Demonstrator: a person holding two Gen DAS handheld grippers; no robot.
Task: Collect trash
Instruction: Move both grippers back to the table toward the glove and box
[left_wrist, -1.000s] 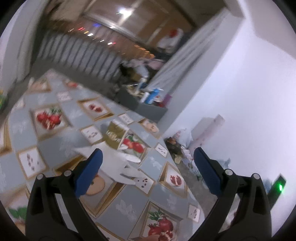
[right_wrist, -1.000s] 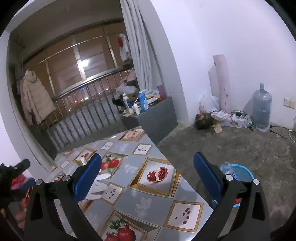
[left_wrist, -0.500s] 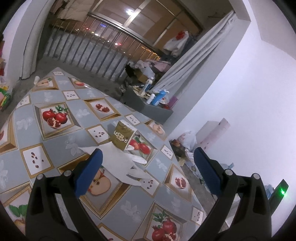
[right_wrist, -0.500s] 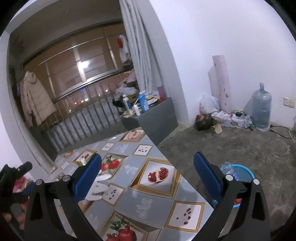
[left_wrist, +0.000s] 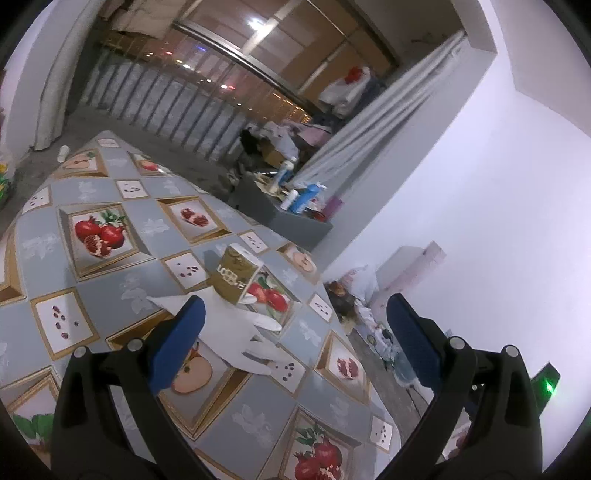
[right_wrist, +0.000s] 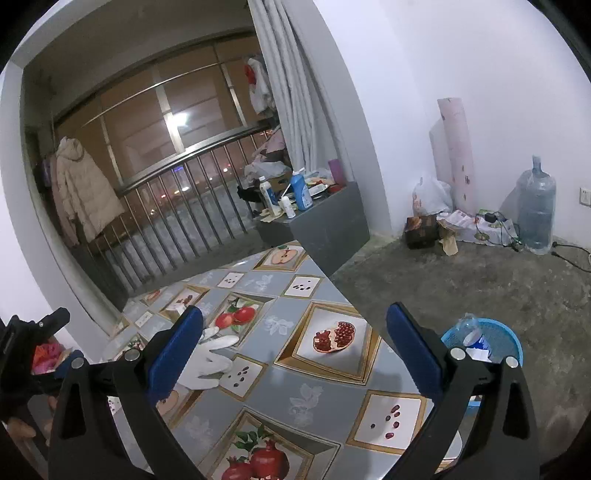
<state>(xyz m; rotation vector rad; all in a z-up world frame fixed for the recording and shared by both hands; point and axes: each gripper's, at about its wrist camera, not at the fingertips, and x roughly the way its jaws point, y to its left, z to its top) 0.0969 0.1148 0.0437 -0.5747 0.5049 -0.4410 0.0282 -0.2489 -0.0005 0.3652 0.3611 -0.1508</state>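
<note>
A fruit-patterned tablecloth covers the table (left_wrist: 92, 295) (right_wrist: 295, 391). On it stands an olive-gold carton (left_wrist: 236, 275), tilted, and just in front of it lies a white glove (left_wrist: 240, 332) (right_wrist: 207, 360). My left gripper (left_wrist: 295, 317) hangs open above the glove with nothing between its blue pads. My right gripper (right_wrist: 295, 325) is open too, over the table's right part, and holds nothing. On the floor to the right sits a blue basket (right_wrist: 508, 338) with a plastic bottle (right_wrist: 467, 328) in it. The carton is hidden in the right wrist view.
A grey cabinet (right_wrist: 328, 221) topped with bottles stands past the table's far end, next to a curtain and a metal railing (right_wrist: 177, 229). Against the wall are a water jug (right_wrist: 537, 210), a rolled mat (right_wrist: 456, 155) and bags on the bare concrete floor.
The left view has tilted and drawn slightly nearer, so carton and glove sit lower and closer to its pads. The right gripper has hardly moved. Both stay open.
</note>
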